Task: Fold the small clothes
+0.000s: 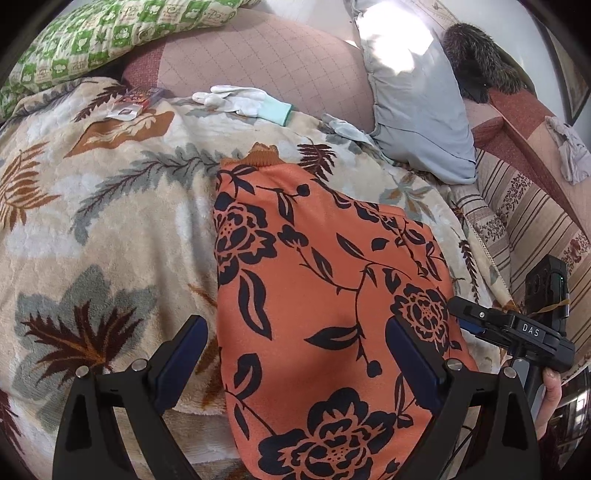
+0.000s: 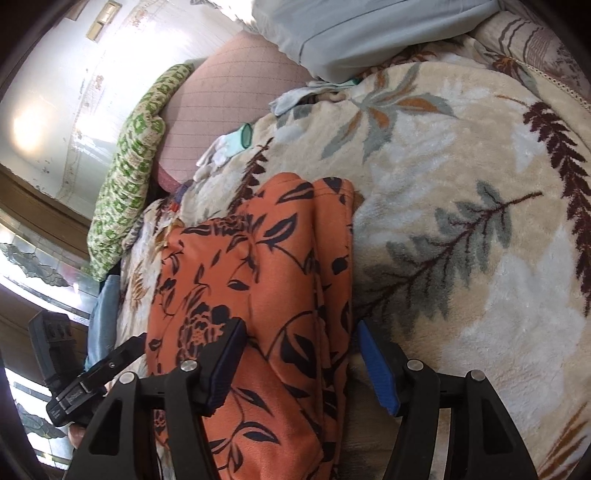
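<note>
Lying lengthwise on a plush, deep-pile blanket (image 1: 110, 206) is the orange garment (image 1: 317, 280), a soft, matte knit printed with black roses and leaves and folded into a long, narrow panel. A ribbed orange collar (image 1: 264, 155) sits at its far end, and in the right wrist view its layered edges form thick rounded ridges. The blanket is cream, woven with grey-green fronds and brown feathery leaves.

The left gripper (image 1: 295, 354) hangs over the near part of the garment with its jaws spread wide, its dark blue pads clear of the cloth and gripping nothing. The right gripper (image 2: 301, 363) likewise stands well open above the garment's folded edge; its ridged blue pads (image 2: 378, 363) straddle the fabric without pinching it.

Behind the blanket lie a quilted pink cushion (image 1: 266, 59) stitched in a square grid, a green-and-cream patchwork pillow (image 1: 92, 33), a smooth pale blue pillow (image 1: 417, 107) and a white work glove (image 1: 240, 101) with a mint cuff. A dark furry item (image 1: 476, 62) rests on the striped sofa arm (image 1: 532, 218).
</note>
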Demonstrator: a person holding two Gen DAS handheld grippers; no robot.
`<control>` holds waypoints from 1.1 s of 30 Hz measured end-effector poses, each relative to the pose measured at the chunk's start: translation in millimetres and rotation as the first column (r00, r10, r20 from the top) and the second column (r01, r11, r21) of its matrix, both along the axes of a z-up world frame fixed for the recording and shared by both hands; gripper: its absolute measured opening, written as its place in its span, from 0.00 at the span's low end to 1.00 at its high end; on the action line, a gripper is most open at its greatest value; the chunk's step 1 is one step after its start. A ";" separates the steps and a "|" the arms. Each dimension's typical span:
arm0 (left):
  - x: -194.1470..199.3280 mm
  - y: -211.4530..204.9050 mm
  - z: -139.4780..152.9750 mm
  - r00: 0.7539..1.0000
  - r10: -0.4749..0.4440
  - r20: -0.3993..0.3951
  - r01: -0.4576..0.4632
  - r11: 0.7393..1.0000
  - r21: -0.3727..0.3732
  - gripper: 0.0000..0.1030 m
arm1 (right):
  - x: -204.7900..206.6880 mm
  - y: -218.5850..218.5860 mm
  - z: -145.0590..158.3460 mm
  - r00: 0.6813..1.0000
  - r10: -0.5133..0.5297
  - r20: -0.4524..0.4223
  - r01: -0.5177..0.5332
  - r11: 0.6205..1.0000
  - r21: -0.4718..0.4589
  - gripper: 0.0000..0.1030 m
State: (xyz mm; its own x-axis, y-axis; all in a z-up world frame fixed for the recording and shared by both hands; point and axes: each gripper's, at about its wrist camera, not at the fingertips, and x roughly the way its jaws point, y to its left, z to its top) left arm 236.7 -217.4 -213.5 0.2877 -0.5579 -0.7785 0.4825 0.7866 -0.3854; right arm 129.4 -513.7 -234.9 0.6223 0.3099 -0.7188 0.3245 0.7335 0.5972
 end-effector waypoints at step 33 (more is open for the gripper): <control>0.8 -7.9 -13.6 0.999 0.032 -0.023 -0.033 0.999 -0.037 0.91 | 31.5 4.4 -43.2 1.000 0.029 -0.003 -0.027 0.955 0.294 0.62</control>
